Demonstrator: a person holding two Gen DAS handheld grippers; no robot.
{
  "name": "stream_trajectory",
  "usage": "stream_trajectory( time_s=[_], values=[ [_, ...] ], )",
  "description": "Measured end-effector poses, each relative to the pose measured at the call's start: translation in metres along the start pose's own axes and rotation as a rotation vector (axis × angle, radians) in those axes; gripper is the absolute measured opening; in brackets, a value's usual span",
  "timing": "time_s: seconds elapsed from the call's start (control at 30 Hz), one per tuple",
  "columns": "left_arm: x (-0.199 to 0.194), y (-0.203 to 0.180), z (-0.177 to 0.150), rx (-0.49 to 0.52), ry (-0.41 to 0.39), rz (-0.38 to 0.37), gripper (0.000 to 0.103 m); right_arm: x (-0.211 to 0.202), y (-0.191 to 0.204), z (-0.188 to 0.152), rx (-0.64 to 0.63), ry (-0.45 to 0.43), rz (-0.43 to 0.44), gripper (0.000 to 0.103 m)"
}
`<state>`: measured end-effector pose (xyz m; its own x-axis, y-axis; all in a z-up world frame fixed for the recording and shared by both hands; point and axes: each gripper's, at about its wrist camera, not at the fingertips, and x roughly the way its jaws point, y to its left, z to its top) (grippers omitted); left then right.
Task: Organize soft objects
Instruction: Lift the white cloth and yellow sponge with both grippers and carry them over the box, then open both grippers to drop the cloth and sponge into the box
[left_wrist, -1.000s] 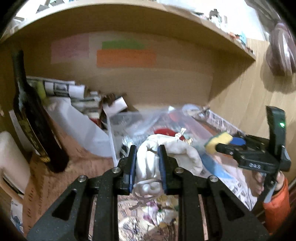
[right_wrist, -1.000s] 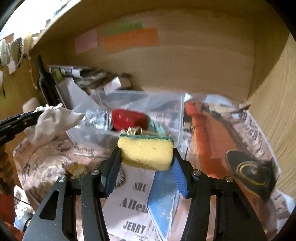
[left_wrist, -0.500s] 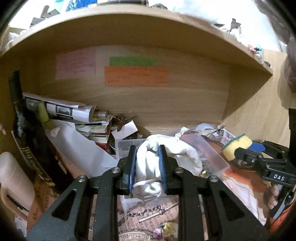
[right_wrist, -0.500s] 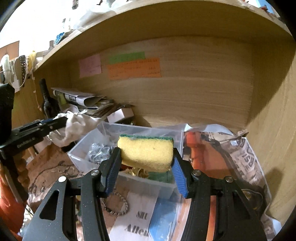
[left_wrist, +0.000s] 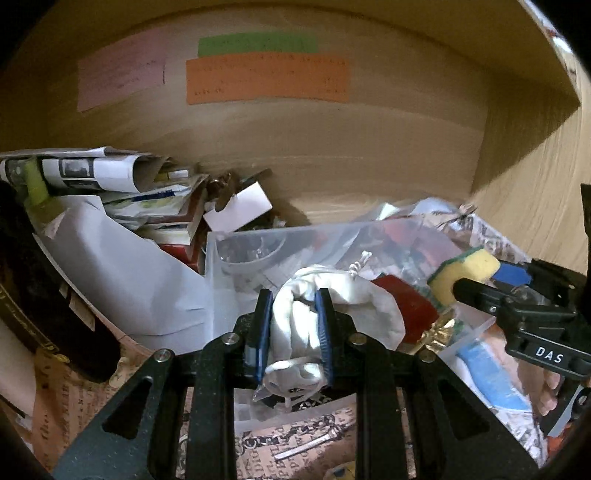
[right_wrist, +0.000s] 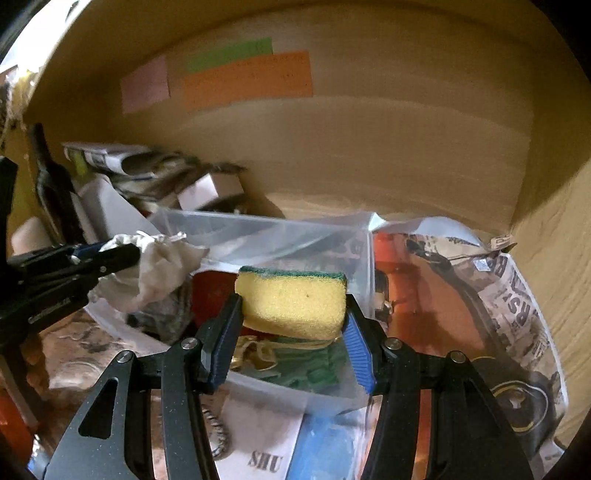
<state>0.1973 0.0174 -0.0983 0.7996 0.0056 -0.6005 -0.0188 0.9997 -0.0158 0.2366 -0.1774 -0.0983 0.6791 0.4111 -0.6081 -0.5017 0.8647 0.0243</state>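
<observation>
White cloth pouch (left_wrist: 332, 314), bunched and clamped between the blue pads of my left gripper (left_wrist: 294, 332), hangs above the near-left corner of the clear plastic bin (left_wrist: 236, 251). Yellow sponge (right_wrist: 293, 301) with a green scouring face on top is pinched by my right gripper (right_wrist: 291, 332), held above the bin's near-right part. Inside the bin lie a red object (right_wrist: 210, 295), crumpled foil (right_wrist: 162, 314) and a green item (right_wrist: 310, 365). Left of the bin stand a dark bottle (left_wrist: 44, 295) and stacked papers (left_wrist: 110, 177); behind it, an orange note (left_wrist: 266, 79) is fixed to the wooden back panel (left_wrist: 332, 147). Newspaper (right_wrist: 498, 295) lies right of the bin.
</observation>
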Motion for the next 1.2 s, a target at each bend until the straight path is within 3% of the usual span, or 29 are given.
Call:
stream_trajectory(
  time_s=[0.23,0.37,0.57,0.73,0.8,1.03,1.2],
  values=[
    [0.012,-0.005,-0.004,0.032,0.028,0.004,0.025,0.016,0.003,-0.006,-0.008,0.074,0.033,0.054],
    [0.012,-0.007,-0.006,0.047,0.041,0.002,0.032,0.012,0.005,-0.006,-0.023,0.053,0.026,0.066],
    [0.001,-0.01,-0.007,0.057,0.033,-0.019,0.046,-0.003,0.008,-0.003,-0.047,0.005,0.018,0.074],
    [-0.024,-0.008,-0.004,0.048,-0.013,-0.038,0.06,-0.024,0.014,0.0,-0.064,-0.04,0.028,0.077],
    [-0.036,-0.007,-0.003,0.041,-0.035,-0.045,0.063,-0.034,0.018,0.0,-0.071,-0.061,0.04,0.082],
    [-0.075,0.0,-0.006,0.029,-0.09,-0.065,0.086,-0.06,0.038,-0.008,-0.127,-0.09,0.086,0.083],
    [-0.084,0.004,-0.02,0.04,-0.068,-0.06,0.096,-0.064,0.049,-0.023,-0.156,-0.063,0.116,0.083]
  ],
)
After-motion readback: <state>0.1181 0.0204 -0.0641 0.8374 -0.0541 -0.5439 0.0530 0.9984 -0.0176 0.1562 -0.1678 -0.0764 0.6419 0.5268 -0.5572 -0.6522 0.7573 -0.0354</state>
